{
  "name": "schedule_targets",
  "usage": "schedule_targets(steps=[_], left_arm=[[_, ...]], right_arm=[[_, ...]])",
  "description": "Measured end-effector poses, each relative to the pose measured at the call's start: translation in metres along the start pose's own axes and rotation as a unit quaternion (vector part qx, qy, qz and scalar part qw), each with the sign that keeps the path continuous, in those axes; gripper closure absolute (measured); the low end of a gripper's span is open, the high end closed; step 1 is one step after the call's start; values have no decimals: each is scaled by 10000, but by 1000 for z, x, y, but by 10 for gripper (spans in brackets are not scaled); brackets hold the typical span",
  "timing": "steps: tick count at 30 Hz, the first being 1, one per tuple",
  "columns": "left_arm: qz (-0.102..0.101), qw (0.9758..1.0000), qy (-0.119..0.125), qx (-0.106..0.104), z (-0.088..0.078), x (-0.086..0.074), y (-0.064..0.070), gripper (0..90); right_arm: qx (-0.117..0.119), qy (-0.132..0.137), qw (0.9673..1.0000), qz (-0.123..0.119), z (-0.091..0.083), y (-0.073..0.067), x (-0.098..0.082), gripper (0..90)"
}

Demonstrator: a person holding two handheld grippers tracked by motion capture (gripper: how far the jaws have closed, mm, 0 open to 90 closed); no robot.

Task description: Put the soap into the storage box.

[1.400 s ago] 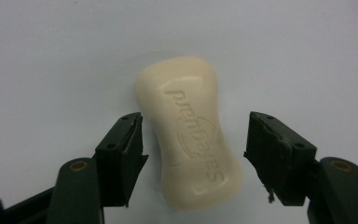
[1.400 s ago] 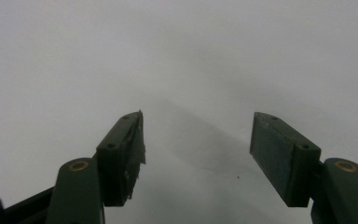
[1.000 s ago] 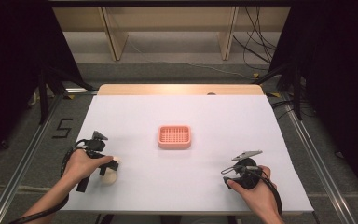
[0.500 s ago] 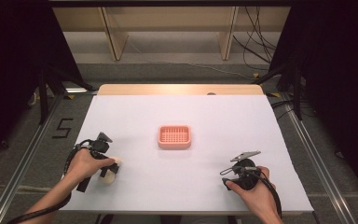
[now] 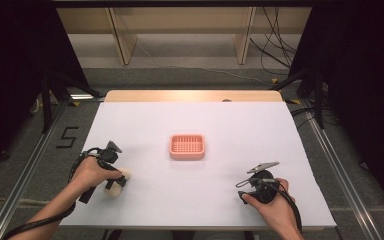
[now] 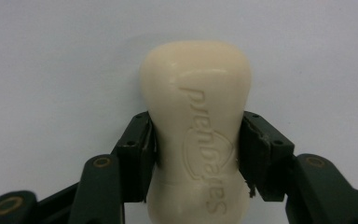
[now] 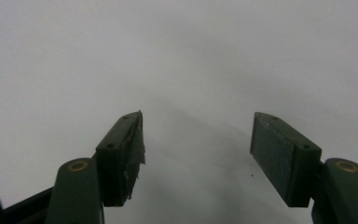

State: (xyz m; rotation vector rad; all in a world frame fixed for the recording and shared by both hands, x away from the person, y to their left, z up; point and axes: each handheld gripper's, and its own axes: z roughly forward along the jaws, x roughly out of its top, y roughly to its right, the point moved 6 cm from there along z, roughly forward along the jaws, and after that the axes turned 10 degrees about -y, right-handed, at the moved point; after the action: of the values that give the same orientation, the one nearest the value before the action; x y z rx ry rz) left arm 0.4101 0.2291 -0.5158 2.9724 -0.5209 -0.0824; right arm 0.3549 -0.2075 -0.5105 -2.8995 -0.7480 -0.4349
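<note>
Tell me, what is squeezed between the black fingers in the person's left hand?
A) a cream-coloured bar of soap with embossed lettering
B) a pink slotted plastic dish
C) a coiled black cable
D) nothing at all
A: in the left gripper view the two black fingers press on both sides of the cream-coloured bar of soap, having just closed on it.

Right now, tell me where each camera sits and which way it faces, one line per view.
High view: fixed above the person's side, looking forward and down on the white table; both forearms enter from below.
Left gripper view: rides the left claw, looking along its jaws, which have just closed on the cream soap bar.
Right gripper view: rides the right claw, jaws apart over bare table.
Shared: the soap bar and left claw also show in the high view.
</note>
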Motion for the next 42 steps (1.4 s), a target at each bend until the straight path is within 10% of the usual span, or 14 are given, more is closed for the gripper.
schedule_targets(steps=[42], left_arm=[[502, 9980, -365, 138, 0, -4, 2, 489]], right_arm=[[52, -60, 10000, -50, 3, -1, -1, 355]])
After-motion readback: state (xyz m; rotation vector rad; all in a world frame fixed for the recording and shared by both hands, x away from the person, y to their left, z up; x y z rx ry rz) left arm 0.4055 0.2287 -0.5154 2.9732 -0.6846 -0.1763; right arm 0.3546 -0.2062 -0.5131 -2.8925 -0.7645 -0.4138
